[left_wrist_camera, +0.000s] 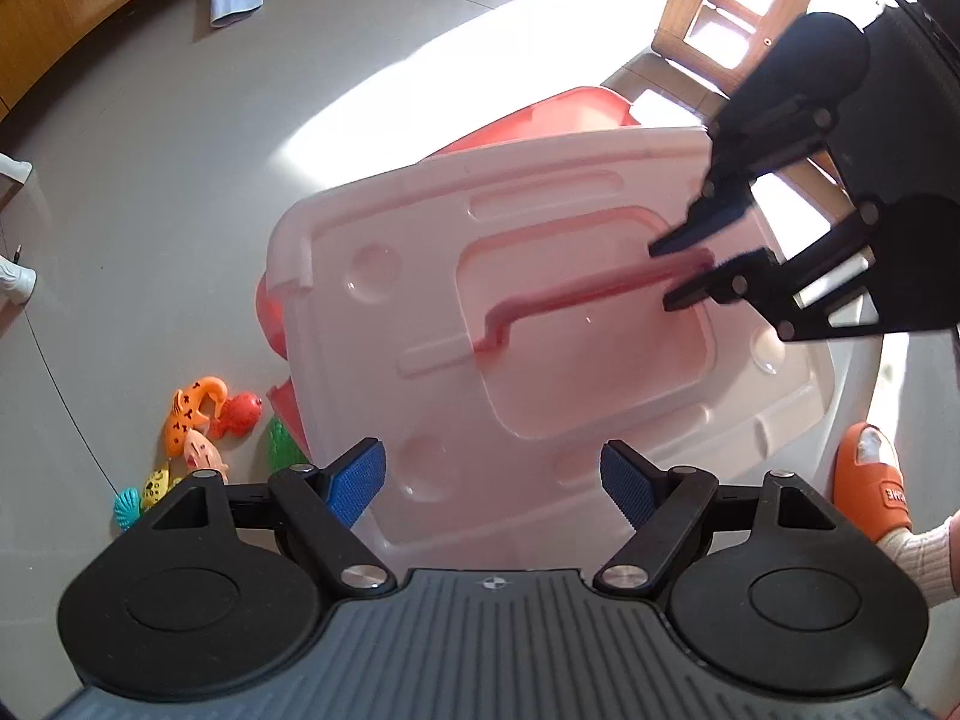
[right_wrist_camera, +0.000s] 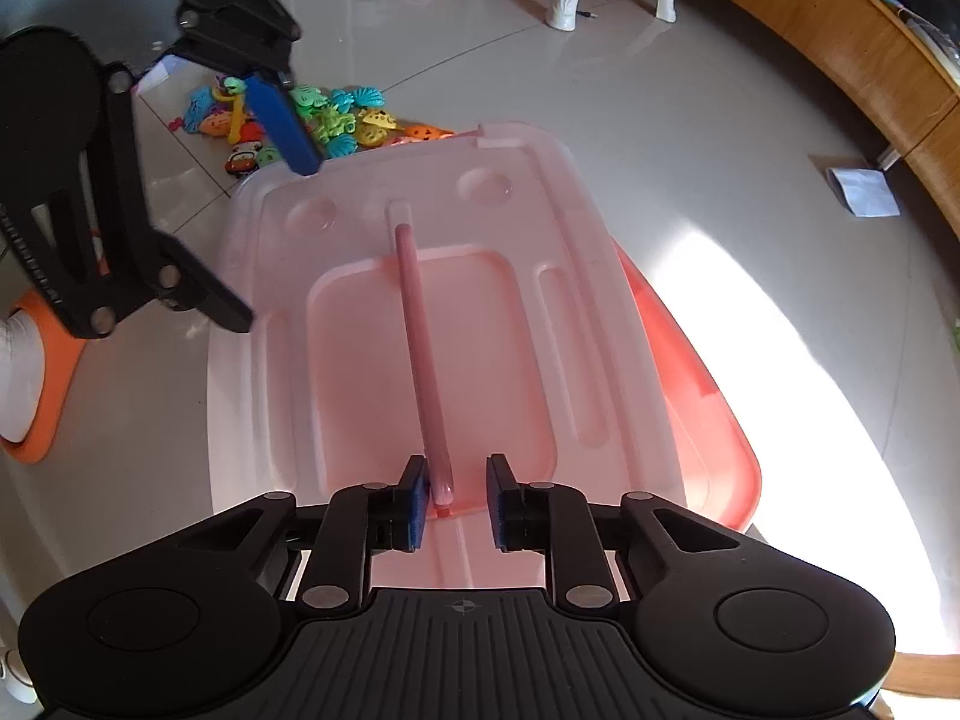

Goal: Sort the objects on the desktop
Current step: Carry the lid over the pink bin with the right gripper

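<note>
The right gripper [right_wrist_camera: 457,501] is straddling the near end of the lid's red handle bar [right_wrist_camera: 420,348], fingers apart, the bar running straight ahead. The left gripper [left_wrist_camera: 492,480] is hovering wide open over the translucent pink lid [left_wrist_camera: 570,324], farther from the bar.

The lid [right_wrist_camera: 420,312] is showing pale translucent pink, its handle [right_wrist_camera: 423,360] darker pink, the box [right_wrist_camera: 690,396] coral red. The toys [right_wrist_camera: 336,120] are showing orange, green, yellow, turquoise. The floor [right_wrist_camera: 660,120] is looking grey.
</note>
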The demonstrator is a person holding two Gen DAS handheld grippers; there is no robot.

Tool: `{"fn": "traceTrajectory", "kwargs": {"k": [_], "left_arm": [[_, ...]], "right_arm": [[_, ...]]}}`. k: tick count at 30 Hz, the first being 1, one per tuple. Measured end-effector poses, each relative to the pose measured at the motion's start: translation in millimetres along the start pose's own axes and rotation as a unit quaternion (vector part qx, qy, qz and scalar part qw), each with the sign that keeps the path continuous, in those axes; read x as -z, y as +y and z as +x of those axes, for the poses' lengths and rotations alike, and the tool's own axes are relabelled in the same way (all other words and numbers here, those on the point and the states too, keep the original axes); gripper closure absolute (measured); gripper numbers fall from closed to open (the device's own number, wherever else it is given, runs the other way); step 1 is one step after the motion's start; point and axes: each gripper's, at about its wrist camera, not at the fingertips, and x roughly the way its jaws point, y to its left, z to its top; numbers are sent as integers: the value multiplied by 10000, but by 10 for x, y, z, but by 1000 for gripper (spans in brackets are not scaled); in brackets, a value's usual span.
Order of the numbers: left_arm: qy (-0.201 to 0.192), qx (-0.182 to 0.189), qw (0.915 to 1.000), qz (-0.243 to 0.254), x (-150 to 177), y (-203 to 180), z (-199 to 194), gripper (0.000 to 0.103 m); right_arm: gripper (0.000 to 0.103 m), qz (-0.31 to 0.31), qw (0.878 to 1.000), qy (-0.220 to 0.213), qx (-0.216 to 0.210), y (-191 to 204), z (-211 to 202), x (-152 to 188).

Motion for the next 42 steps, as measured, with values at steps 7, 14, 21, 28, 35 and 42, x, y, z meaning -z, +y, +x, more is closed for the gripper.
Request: {"fn": "traceTrajectory", "kwargs": {"k": [7, 14, 21, 28, 35, 42], "left_arm": [[-48, 203, 9989, 426, -216, -69, 185, 16], [-101, 394, 9976, 565, -279, -179, 216, 16], [-44, 489, 9966, 664, -274, -259, 235, 16], [-79, 540, 9965, 633, -264, -279, 234, 16], [-102, 576, 9968, 536, -308, -273, 232, 16], [-101, 626, 9967, 502, -317, -312, 234, 16]], "right_arm": [[96, -90, 10000, -24, -14, -93, -94, -5], [95, -117, 9997, 72, 207, -259, -133, -35], [94, -208, 9990, 220, 314, -339, -90, -83], [94, -222, 9985, 206, 452, -422, -119, -128], [94, -367, 9979, 221, 488, -435, -177, -181], [94, -711, 9953, 342, 565, -417, -176, -272]]}}
